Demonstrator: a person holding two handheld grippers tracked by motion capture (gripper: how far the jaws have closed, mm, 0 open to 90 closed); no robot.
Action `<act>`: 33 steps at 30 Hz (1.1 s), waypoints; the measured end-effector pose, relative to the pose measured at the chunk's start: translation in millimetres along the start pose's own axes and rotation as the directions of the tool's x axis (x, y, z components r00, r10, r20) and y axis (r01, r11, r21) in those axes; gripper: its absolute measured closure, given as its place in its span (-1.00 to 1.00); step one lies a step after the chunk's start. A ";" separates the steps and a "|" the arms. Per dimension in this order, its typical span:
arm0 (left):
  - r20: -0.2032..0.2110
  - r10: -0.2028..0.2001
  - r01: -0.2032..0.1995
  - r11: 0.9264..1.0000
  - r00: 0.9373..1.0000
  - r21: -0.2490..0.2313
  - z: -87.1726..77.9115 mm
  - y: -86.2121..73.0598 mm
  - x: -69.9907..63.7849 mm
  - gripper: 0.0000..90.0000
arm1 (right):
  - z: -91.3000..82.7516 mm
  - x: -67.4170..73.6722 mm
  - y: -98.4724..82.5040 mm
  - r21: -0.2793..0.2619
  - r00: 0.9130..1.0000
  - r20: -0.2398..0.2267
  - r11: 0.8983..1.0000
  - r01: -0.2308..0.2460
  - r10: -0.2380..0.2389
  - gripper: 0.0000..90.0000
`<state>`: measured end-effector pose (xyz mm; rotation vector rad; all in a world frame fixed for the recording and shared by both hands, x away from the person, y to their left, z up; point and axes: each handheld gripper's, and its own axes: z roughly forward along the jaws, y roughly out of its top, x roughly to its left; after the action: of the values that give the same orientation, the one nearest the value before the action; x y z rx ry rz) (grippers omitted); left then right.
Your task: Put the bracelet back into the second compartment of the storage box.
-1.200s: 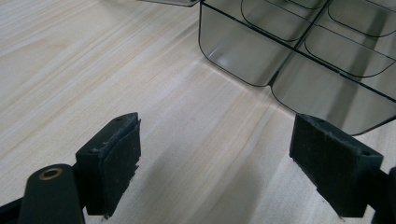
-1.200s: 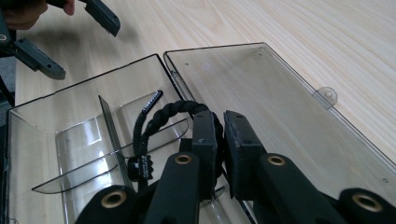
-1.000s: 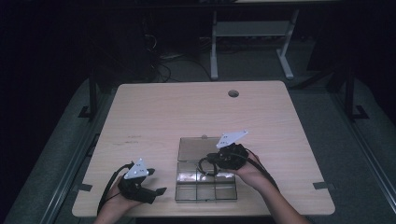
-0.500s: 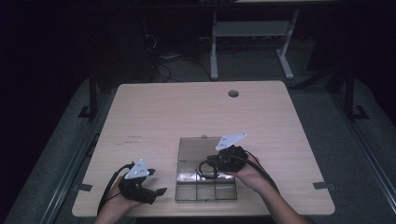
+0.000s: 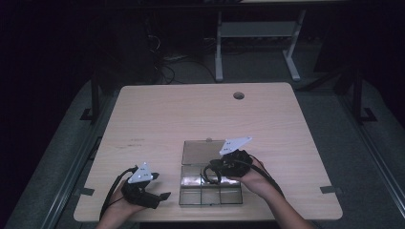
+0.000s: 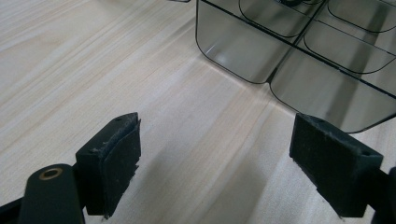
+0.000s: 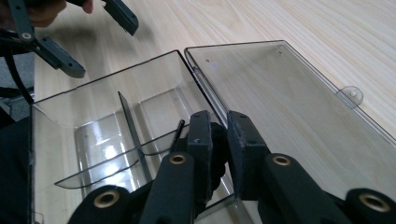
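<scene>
Right hand-held gripper lowering a small black part into the open compartment box

The right hand-held gripper (image 7: 218,140) hangs over the clear compartment box (image 5: 191,196), which sits near the front edge of the surface (image 5: 157,119) with its lid (image 5: 200,151) folded flat behind it. Its jaws stand almost together and have just been easing apart, with a small black part (image 7: 217,156) between them; whether the pads press on it I cannot tell. This looks like the placing step. Next, I judge, the jaws open wider and lift clear. The left hand-held gripper (image 6: 215,163) rests low beside the box's left, jaws wide and empty, forearm entering from below.
</scene>
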<state>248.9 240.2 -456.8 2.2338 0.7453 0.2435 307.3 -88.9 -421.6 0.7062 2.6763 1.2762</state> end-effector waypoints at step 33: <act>0.009 -0.031 0.031 1.000 0.999 0.006 -1.1 -0.7 2.4 -0.64 | -40.0 -22.9 -20.2 -0.055 0.993 0.067 0.994 -0.097 0.101 0.08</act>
<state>250.1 242.6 -456.6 2.2259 0.7757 0.2161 309.2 -138.5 -413.6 0.8697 2.5729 1.3134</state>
